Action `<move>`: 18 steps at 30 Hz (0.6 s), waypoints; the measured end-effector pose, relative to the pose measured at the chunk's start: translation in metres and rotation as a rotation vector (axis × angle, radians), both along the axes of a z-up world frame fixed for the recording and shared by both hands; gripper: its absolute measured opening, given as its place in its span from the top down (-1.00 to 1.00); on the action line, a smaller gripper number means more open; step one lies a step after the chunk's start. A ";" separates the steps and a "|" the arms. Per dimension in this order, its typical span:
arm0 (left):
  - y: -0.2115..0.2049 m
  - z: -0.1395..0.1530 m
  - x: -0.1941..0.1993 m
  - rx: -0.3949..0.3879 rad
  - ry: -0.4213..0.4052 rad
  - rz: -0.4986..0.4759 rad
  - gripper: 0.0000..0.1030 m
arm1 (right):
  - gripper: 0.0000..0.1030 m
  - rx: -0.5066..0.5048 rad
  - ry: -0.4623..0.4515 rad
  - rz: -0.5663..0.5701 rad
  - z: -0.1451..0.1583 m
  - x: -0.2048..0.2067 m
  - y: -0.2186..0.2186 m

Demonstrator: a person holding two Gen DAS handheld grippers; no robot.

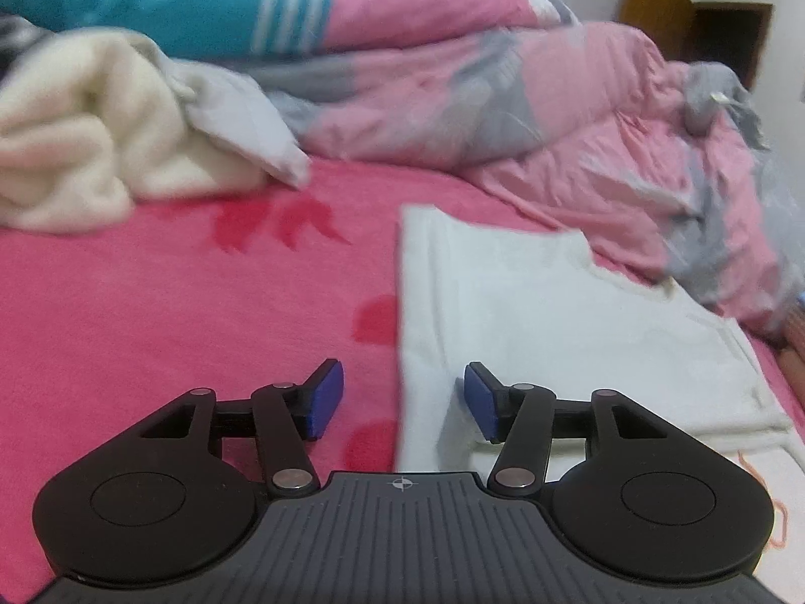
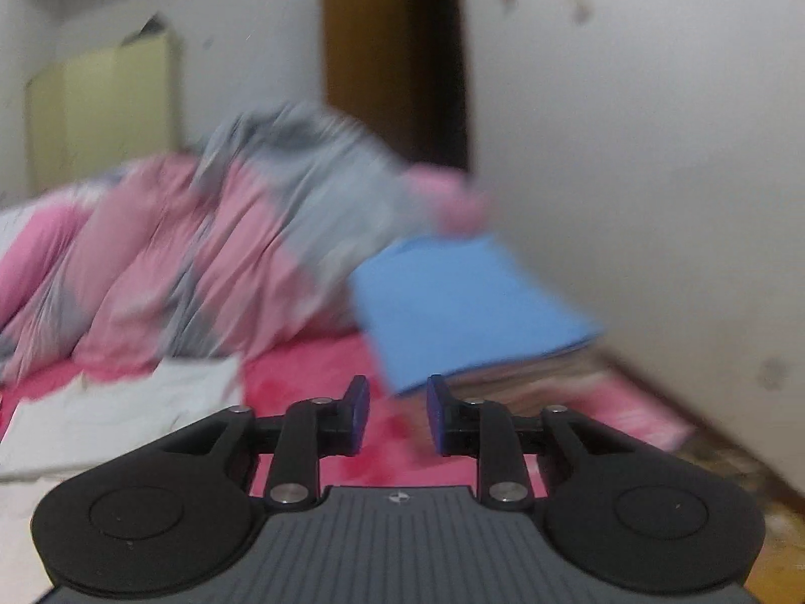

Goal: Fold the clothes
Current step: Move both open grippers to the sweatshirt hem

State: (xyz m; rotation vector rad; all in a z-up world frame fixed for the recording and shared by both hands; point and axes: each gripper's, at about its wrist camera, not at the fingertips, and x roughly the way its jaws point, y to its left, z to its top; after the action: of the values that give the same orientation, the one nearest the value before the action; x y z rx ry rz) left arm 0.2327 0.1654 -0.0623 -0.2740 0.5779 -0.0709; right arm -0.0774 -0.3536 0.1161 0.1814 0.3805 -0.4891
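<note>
Left wrist view: left gripper [image 1: 403,400] gapes empty over the folded white garment [image 1: 563,332] — right gripper [image 2: 397,415] likewise parted, holding nothing.

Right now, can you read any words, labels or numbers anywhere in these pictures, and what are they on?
None readable.
Left gripper and right gripper: only a small crosshair mark on each body, no letters.
White folded garment: an orange print at its near edge, cut off and illegible.
</note>
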 end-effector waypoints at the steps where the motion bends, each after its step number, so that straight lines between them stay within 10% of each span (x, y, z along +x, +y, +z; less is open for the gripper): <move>1: 0.003 0.010 -0.006 0.021 -0.019 0.029 -0.07 | 0.12 -0.006 -0.021 -0.019 0.010 -0.022 -0.001; 5: 0.015 0.062 -0.045 0.038 -0.094 0.031 -0.25 | -0.26 0.016 -0.076 -0.005 0.032 -0.083 0.001; 10: -0.006 0.100 -0.098 0.146 -0.035 -0.165 -0.41 | -0.46 0.085 0.008 0.256 -0.016 -0.050 0.041; 18: -0.081 0.019 -0.179 0.231 0.177 -0.408 -0.45 | 0.04 0.168 0.160 0.491 -0.132 0.066 0.126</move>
State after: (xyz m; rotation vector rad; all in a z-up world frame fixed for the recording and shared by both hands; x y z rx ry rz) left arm 0.0535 0.0849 -0.0435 0.0671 0.8051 -0.3744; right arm -0.0118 -0.2273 -0.0155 0.2038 0.6038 0.0140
